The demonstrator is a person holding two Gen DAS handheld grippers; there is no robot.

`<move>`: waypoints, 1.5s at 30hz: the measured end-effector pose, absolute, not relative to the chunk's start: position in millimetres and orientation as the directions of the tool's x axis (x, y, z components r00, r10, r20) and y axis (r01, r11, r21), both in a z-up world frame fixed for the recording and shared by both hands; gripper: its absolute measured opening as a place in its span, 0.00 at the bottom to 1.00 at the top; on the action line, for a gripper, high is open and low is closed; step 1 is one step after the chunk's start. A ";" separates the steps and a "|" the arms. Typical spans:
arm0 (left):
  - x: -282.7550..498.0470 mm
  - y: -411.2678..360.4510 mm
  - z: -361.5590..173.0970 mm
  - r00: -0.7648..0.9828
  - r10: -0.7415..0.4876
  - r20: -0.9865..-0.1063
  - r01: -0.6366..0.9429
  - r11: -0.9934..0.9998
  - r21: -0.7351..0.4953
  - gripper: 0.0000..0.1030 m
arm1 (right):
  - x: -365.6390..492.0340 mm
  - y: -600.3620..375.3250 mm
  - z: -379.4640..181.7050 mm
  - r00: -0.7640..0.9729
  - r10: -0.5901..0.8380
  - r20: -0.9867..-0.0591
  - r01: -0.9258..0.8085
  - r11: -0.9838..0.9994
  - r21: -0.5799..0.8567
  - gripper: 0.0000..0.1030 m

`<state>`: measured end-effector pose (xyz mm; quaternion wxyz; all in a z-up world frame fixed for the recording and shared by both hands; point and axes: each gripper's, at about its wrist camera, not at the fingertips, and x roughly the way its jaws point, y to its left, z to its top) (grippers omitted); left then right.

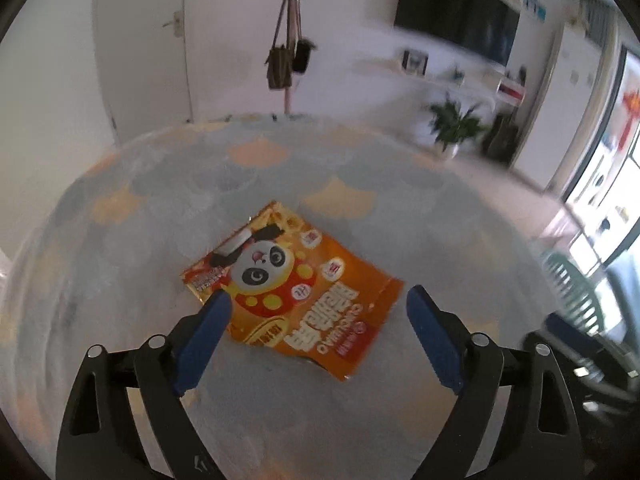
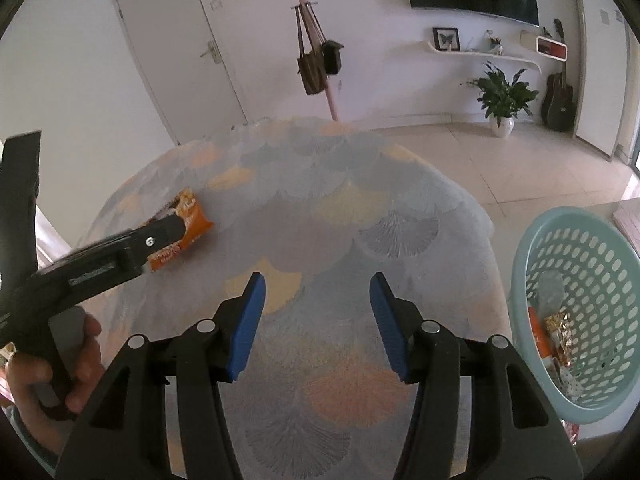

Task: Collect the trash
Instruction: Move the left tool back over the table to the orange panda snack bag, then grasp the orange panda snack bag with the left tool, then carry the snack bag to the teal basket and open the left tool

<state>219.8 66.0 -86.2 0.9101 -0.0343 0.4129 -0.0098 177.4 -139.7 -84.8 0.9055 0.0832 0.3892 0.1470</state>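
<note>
An orange snack wrapper (image 1: 296, 292) with a panda print lies flat on the patterned tablecloth (image 1: 360, 200). My left gripper (image 1: 320, 300) is open, its blue fingers on either side of the wrapper's near end, just above it. The wrapper also shows in the right wrist view (image 2: 188, 232), partly hidden by the left gripper's black body. My right gripper (image 2: 318, 284) is open and empty over the middle of the table. A light blue perforated basket (image 2: 576, 308) at the table's right holds several wrappers.
The round table's edge drops to a tiled floor (image 2: 500, 160). A potted plant (image 2: 502, 98), a guitar (image 2: 558, 100), a pink pole with hanging bags (image 2: 316, 60) and a white door (image 2: 180, 52) stand beyond the table.
</note>
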 end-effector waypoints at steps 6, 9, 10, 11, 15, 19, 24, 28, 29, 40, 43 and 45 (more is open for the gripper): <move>232.8 56.6 -91.5 0.610 -0.025 -0.792 0.042 0.999 0.002 0.87 | 182.8 -143.4 -89.6 0.634 0.344 -0.692 -0.186 0.937 0.296 0.49; 237.3 51.5 -93.3 0.602 0.016 -0.799 0.042 0.998 0.052 0.87 | 182.7 -142.8 -90.4 0.632 0.341 -0.696 -0.183 0.938 0.293 0.49; 238.0 52.5 -92.9 0.602 0.014 -0.799 0.043 0.998 0.050 0.87 | 182.6 -142.1 -89.9 0.633 0.341 -0.695 -0.186 0.939 0.291 0.49; 236.5 54.5 -92.9 0.604 0.011 -0.797 0.040 0.998 0.044 0.85 | 181.8 -141.3 -89.5 0.635 0.342 -0.693 -0.190 0.938 0.288 0.49; 231.6 58.5 -89.3 0.627 0.015 -0.779 0.016 0.999 0.032 0.64 | 182.5 -141.6 -89.3 0.634 0.345 -0.692 -0.199 0.937 0.286 0.49; 225.8 61.8 -85.5 0.648 0.025 -0.761 0.006 0.999 0.038 0.30 | 183.1 -142.1 -89.3 0.633 0.348 -0.691 -0.202 0.937 0.286 0.49; 226.4 76.1 -82.0 0.659 -0.061 -0.750 0.009 0.997 -0.073 0.11 | 181.0 -144.6 -87.6 0.641 0.352 -0.682 -0.204 0.935 0.291 0.49; 212.3 69.1 -68.2 0.694 -0.156 -0.703 0.077 0.987 -0.143 0.10 | 175.7 -151.8 -85.1 0.655 0.369 -0.659 -0.210 0.927 0.310 0.49; 209.6 65.3 -65.2 0.699 -0.169 -0.695 0.092 0.985 -0.146 0.10 | 174.0 -153.5 -83.7 0.661 0.362 -0.657 -0.209 0.930 0.302 0.49; 179.8 -46.5 -15.3 0.720 -0.396 -0.570 0.371 0.914 -0.167 0.09 | 144.0 -211.2 -39.9 0.787 0.141 -0.601 -0.079 0.989 0.128 0.49; 178.2 -86.8 -9.2 0.699 -0.443 -0.561 0.441 0.885 -0.150 0.09 | 136.1 -236.9 -30.9 0.809 0.047 -0.586 0.000 0.997 0.080 0.49; 178.9 -107.2 -8.8 0.682 -0.470 -0.560 0.480 0.866 -0.143 0.09 | 130.8 -257.2 -28.1 0.814 0.001 -0.580 0.051 0.996 0.074 0.49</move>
